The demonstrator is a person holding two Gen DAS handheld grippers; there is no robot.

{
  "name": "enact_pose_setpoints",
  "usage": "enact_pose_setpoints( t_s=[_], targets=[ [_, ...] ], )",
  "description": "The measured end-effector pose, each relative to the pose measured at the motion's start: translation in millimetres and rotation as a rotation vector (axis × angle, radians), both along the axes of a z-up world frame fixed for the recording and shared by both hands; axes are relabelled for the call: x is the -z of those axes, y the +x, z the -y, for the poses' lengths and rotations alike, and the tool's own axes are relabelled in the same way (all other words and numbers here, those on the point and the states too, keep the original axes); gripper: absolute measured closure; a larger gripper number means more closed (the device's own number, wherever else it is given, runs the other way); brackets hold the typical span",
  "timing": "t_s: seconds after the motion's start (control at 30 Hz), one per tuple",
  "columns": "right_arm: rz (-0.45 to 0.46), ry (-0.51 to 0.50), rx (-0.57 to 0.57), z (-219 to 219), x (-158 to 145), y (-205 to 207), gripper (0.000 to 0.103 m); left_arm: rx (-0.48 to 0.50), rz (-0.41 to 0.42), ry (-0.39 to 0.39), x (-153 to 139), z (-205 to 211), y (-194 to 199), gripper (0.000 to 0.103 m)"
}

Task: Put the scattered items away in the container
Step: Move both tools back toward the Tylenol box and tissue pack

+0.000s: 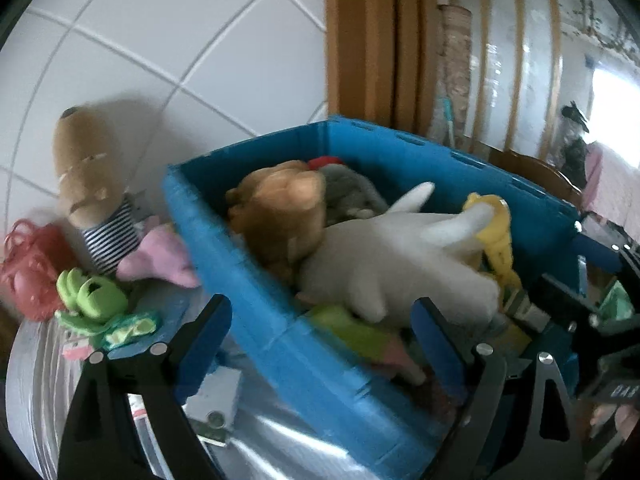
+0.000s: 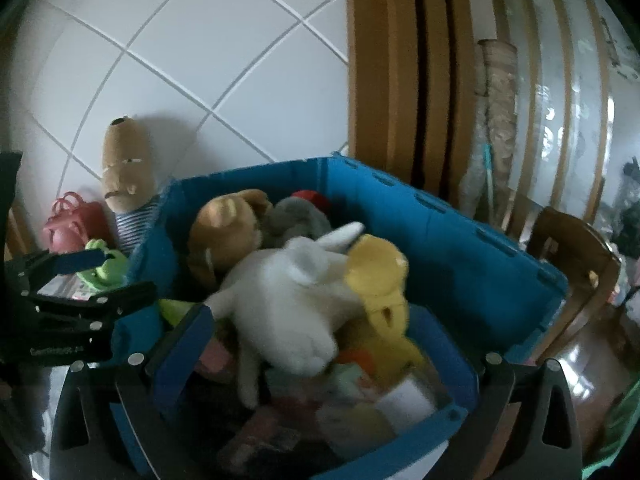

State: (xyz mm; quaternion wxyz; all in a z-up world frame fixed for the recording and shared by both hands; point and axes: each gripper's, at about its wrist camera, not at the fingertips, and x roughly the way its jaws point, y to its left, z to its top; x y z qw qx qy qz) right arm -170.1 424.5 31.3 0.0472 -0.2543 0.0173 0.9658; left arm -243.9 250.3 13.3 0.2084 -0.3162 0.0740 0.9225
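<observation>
A blue crate (image 1: 256, 280) holds a white plush (image 1: 400, 264), a brown plush (image 1: 280, 216), a grey plush (image 1: 352, 196) and a yellow plush (image 1: 496, 232). My left gripper (image 1: 320, 312) is open and straddles the crate's near left wall, with nothing gripped. In the right wrist view my right gripper (image 2: 320, 328) stands wide open over the crate (image 2: 460, 240). The white plush (image 2: 288, 304) and yellow plush (image 2: 380, 280) lie between its fingers, and the pads do not touch them. Outside the crate, at its left, are a tan striped plush (image 1: 88, 184), a pink plush (image 1: 160, 260) and a green frog (image 1: 92, 300).
A red toy (image 1: 32, 268) sits by the white tiled wall (image 1: 180, 40) at far left. A wooden door frame (image 1: 368, 40) and a glass-panelled door stand behind the crate. A wooden chair (image 2: 580, 264) is at the crate's right. Small cards lie on the shiny surface (image 1: 280, 432).
</observation>
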Motion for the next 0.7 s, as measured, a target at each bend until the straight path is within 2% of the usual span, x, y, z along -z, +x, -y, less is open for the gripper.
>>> enact_pose_setpoints(
  t_s=[0.23,0.3,0.33,0.4,0.5,0.6,0.7],
  targets=[
    [-0.056,-0.004,-0.138,74,-14,-7,0.0,-0.157,0.034,-0.012,26,96,5,0.011],
    [-0.048,0.037,-0.168,101,-16,-11,0.0,-0.211,0.055,-0.014,37,130,5,0.011],
    [-0.06,0.105,-0.147,114,-18,-10,0.0,-0.238,0.065,-0.015,42,147,5,0.011],
    [-0.113,0.138,-0.13,133,-26,-2,0.0,-0.285,0.088,-0.015,56,180,6,0.011],
    [-0.157,0.029,-0.192,154,-39,3,0.0,-0.354,0.12,-0.022,77,228,7,0.011],
    [-0.155,0.022,-0.232,190,-38,-1,0.0,-0.398,0.15,-0.02,95,273,12,0.011],
    [-0.11,0.016,-0.29,234,-21,-8,0.0,-0.43,0.189,-0.025,115,312,17,0.011]
  ],
)
